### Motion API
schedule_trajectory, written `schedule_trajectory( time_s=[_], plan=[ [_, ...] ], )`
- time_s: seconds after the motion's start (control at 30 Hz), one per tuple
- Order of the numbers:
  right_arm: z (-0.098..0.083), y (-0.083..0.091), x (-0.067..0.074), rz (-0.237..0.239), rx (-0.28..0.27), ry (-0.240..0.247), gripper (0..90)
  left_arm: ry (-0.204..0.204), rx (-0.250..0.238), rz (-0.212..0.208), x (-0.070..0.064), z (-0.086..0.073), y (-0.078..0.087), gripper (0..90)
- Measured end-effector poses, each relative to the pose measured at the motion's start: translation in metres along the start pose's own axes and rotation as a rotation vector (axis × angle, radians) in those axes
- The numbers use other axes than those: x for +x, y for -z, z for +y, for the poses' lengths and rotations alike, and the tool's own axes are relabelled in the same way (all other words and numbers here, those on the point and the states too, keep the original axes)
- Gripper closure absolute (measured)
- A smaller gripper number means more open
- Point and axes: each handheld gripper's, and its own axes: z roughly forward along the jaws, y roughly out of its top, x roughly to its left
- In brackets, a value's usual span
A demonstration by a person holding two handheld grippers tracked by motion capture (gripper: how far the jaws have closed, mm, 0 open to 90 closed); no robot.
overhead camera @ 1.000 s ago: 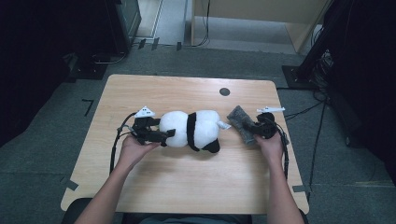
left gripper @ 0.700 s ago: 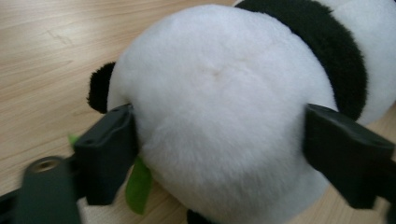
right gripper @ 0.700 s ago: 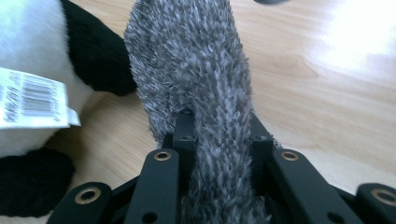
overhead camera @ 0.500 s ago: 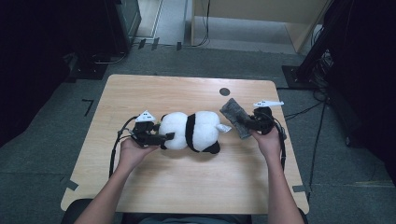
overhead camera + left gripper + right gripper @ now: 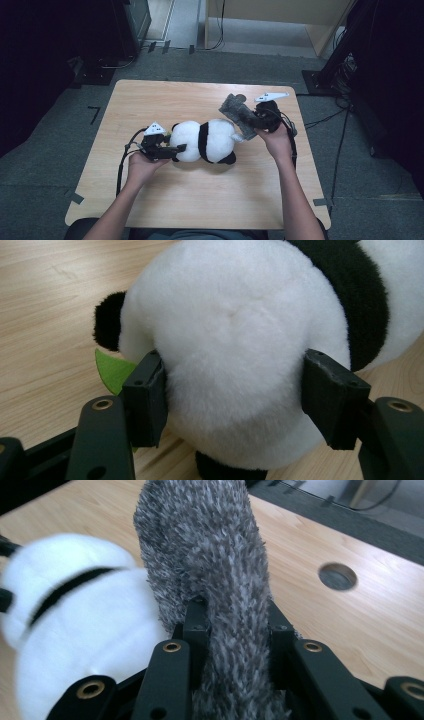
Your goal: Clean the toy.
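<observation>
A black and white panda plush [image 5: 210, 140] lies on its side in the middle of the wooden table [image 5: 200, 200]. My left gripper [image 5: 177, 149] is at its left end; its jaws have just been closing and now squeeze the white fur [image 5: 240, 340], with the pads [image 5: 147, 400] sunk into it. A green felt leaf [image 5: 112, 372] pokes out beside the plush. My right gripper [image 5: 250, 120] is shut on a grey fuzzy cloth [image 5: 235, 107], held above the table just past the plush's right end. In the right gripper view the cloth [image 5: 210, 545] rises between the jaws, the plush [image 5: 75, 615] blurred at left.
A round hole [image 5: 337, 576] is set in the tabletop near the far edge, behind the cloth. Cables trail from both grippers over the table. Dark equipment and cables stand on the floor around the table.
The left jaws closed onto the plush's left end. The right gripper lifted the grey cloth off the table and carried it toward the far edge.
</observation>
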Motion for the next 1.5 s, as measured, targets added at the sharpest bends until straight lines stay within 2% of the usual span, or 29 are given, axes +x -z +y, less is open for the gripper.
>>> schedule_trajectory(
  time_s=[0.1, 0.2, 0.33, 0.6, 0.73, 0.93, 1.1, 1.2, 1.3, 1.5],
  plan=[
    [0.012, -0.004, 0.009, 0.035, 0.000, 0.014, 71.9, 0.004, -0.001, 0.002, -0.001, 0.000, 0.000, 33.0],
    [0.022, -0.013, 0.019, 0.052, 0.020, 0.038, 71.4, 0.006, -0.001, 0.002, -0.001, 0.000, 0.000, 32.6],
    [0.034, -0.026, 0.030, 0.087, 0.052, 0.043, 72.1, 0.006, -0.006, 0.003, -0.001, -0.001, 0.000, 32.2],
    [0.051, -0.056, 0.051, 0.107, 0.106, 0.076, 71.8, 0.009, -0.014, 0.003, 0.000, -0.002, -0.001, 31.6],
    [0.060, -0.066, 0.060, 0.114, 0.115, 0.097, 71.6, 0.011, -0.015, 0.002, 0.000, -0.001, -0.001, 31.7],
    [0.075, -0.078, 0.083, 0.151, 0.125, 0.139, 71.4, 0.011, -0.016, 0.001, 0.000, -0.001, -0.001, 31.7],
    [0.080, -0.099, 0.101, 0.188, 0.163, 0.171, 71.5, 0.010, -0.014, 0.002, 0.000, -0.001, -0.001, 31.8],
    [0.077, -0.113, 0.106, 0.201, 0.188, 0.172, 71.4, 0.012, -0.017, 0.002, 0.000, -0.001, -0.001, 31.8],
    [0.074, -0.124, 0.108, 0.193, 0.212, 0.176, 68.5, 0.020, -0.013, 0.001, 0.001, -0.002, -0.001, 31.7],
    [0.073, -0.123, 0.100, 0.194, 0.198, 0.141, 61.6, 0.022, -0.007, 0.001, 0.000, -0.001, -0.001, 32.6]
  ],
)
